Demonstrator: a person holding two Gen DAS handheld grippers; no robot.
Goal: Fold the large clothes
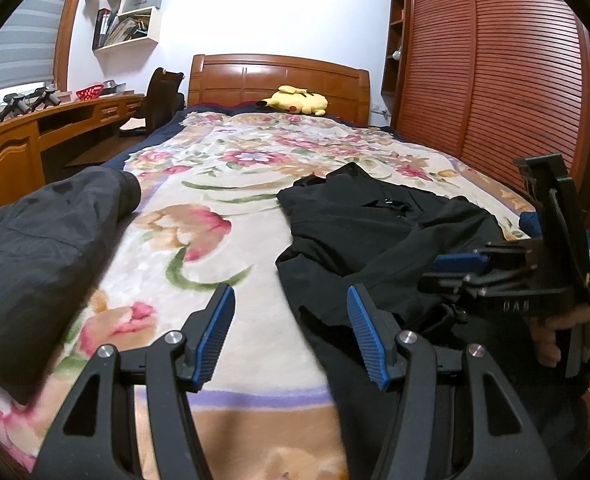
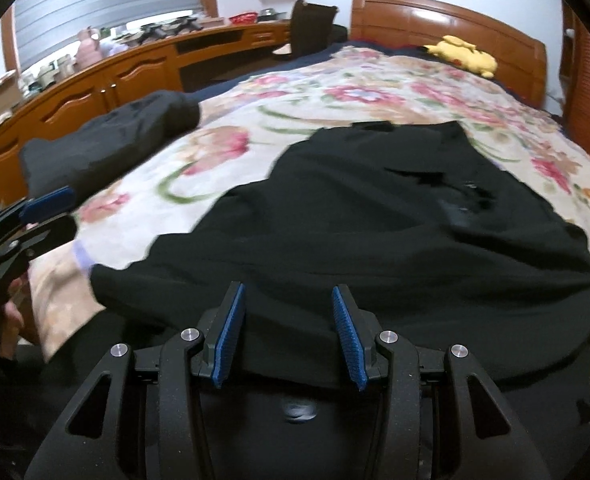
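A large black garment [image 2: 375, 232] lies spread on the floral bedspread [image 2: 335, 92], its near hem hanging over the bed's front edge. In the left wrist view the garment [image 1: 375, 224] lies right of centre. My left gripper [image 1: 291, 300] is open and empty above the blanket, just left of the garment's edge. My right gripper [image 2: 289, 300] is open and empty over the garment's near hem. The right gripper also shows at the right of the left wrist view [image 1: 455, 268], and the left gripper at the left of the right wrist view [image 2: 43, 208].
A dark grey jacket [image 1: 43, 240] lies bundled at the bed's left side. A yellow plush toy [image 1: 295, 100] rests by the wooden headboard [image 1: 279, 76]. A wooden desk [image 1: 55, 120] runs along the left and a slatted wardrobe [image 1: 495, 80] along the right.
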